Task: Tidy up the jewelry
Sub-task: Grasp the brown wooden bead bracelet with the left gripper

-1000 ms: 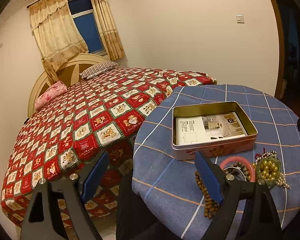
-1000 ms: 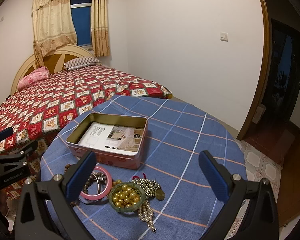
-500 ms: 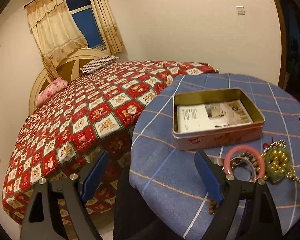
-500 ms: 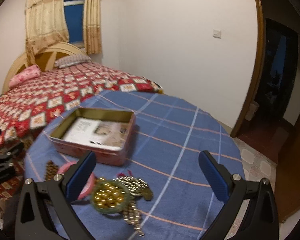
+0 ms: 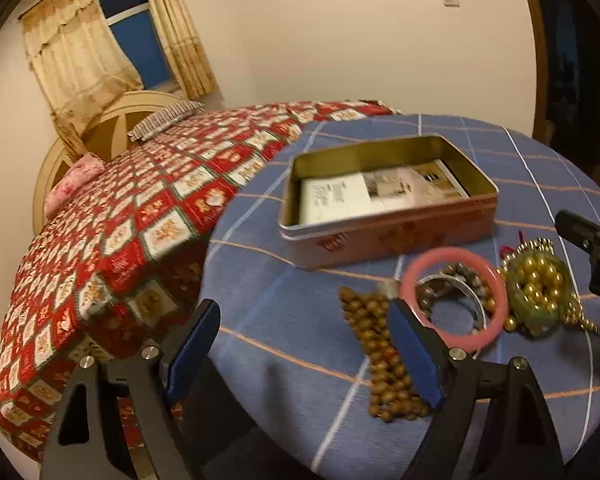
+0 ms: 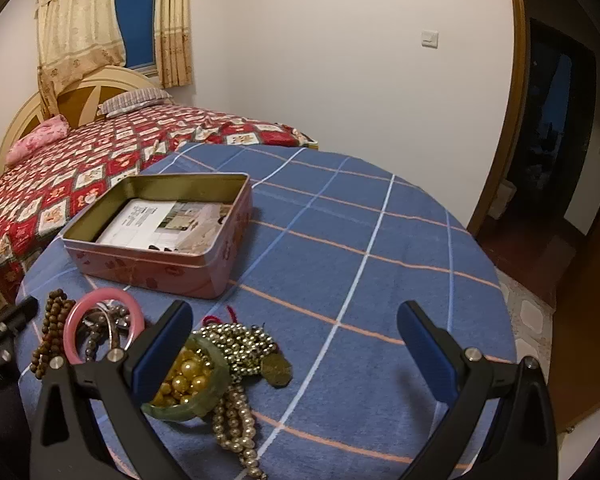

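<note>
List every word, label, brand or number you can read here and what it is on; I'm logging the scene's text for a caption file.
No text can be read for certain.
Printed sheet in the tin: lines of print and photos, too small and blurred.
Tin's outer wall: red motifs, possibly characters, unreadable.
Left gripper body, at the right wrist view's edge: white lettering, cut off and too small.
Bedspread: patterned squares, no legible words.

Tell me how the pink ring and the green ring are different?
The pink bangle is thin and encircles dark beads and a silver bangle; the green bangle is thicker, translucent, and encircles gold pearls. Pink lies nearer the wooden beads, green beside the silvery pearls. Both lie on the table.
</note>
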